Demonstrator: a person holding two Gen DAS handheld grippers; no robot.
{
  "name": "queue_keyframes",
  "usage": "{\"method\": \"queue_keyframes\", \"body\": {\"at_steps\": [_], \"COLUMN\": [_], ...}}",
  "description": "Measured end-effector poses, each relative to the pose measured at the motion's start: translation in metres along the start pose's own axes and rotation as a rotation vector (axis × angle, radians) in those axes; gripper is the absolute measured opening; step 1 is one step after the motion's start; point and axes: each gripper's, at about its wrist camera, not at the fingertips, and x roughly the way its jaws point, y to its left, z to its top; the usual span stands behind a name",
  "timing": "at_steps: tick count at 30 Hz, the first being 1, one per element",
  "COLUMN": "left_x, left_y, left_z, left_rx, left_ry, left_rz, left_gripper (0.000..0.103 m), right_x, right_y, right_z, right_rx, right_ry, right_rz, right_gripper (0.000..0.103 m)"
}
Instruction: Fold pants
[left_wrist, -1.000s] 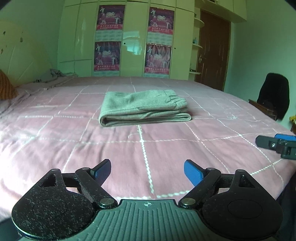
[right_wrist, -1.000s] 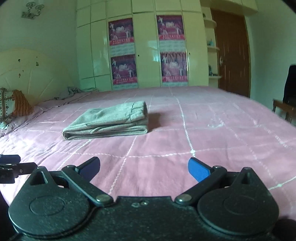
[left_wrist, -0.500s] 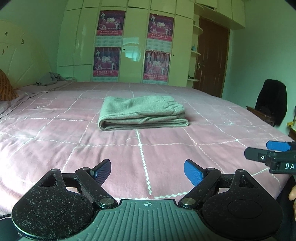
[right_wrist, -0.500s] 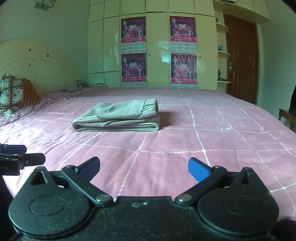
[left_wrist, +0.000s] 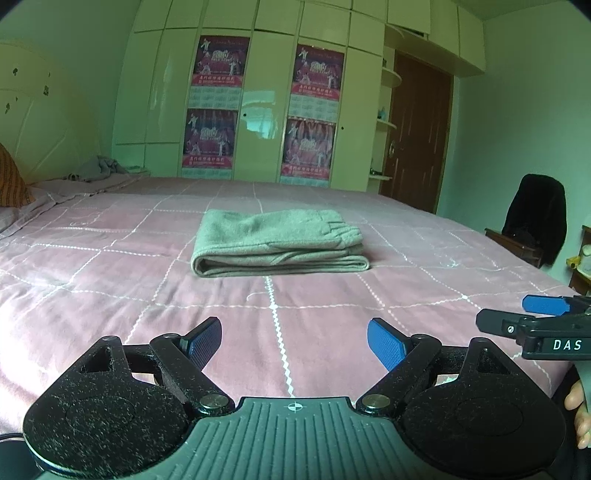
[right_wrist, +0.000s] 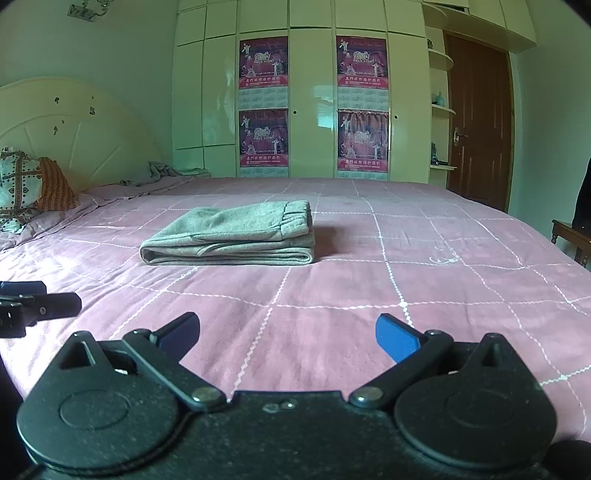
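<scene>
We see our left gripper (left_wrist: 294, 341) as black, speckled plastic with two round lobes, silver pivot screws, a ribbed grey centre plate with a crosshair mark, and blue ridged fingertip pads (left_wrist: 386, 345). Our right gripper (right_wrist: 288, 334) looks alike, side-on carrying white letters "DAS". Bare skin (left_wrist: 578, 410) shows beside it.

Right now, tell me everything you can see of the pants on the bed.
The pants are grey-green, of soft, fleece-like cloth, folded into a flat rectangular stack of several layers. The gathered elastic waistband sits on top at the right end; the rounded fold faces left. They lie flat near the middle of the pink checked bedspread, which alone touches them. Both grippers are open and well short of them.
</scene>
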Motion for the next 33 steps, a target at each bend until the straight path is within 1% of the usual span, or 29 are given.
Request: {"method": "queue_keyframes", "body": {"at_steps": [33], "left_x": [0.0035], "left_y": [-0.0052], "left_z": [-0.0027], "left_rx": [0.025], "left_ry": [0.013], "left_rz": [-0.011], "left_gripper": [0.086], "right_x": [0.0016], "right_y": [-0.0029], "right_z": [-0.0003], "right_rx": [-0.004], "right_ry": [0.009], "right_rz": [-0.001], "right_gripper": [0.102]}}
